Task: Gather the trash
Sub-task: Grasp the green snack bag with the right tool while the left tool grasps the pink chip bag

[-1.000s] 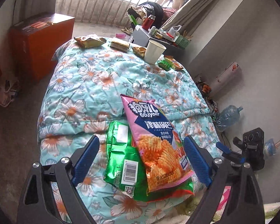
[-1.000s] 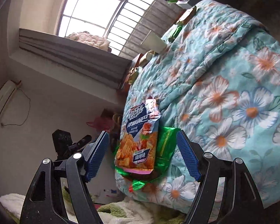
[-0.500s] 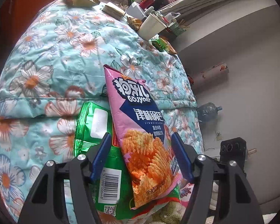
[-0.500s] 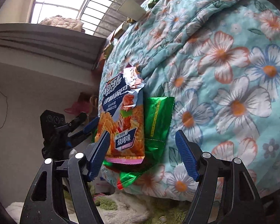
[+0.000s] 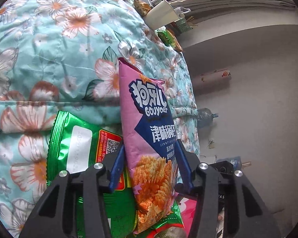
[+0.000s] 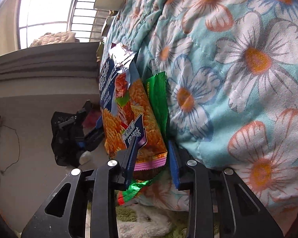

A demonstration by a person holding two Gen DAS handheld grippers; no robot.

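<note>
Left wrist view, lower centre: our left gripper point(image 5: 149, 162) has just been closing, clamping the pink snack bag point(image 5: 149, 130); our right gripper point(image 6: 152, 156) likewise grips the pink snack bag over the green wrapper point(image 6: 158, 97).

Left gripper point(image 5: 150, 164): two matte black plastic arms with triangular cut-outs, each carrying two round silver screw heads just behind its finger. The fingers point(image 5: 117, 170) are flat, narrow blue pads. Right gripper point(image 6: 152, 161): the same build, black skeletal arms, silver screws, blue pads point(image 6: 173, 164). Beside it, a boxy black housing belongs to the other gripper.
</note>
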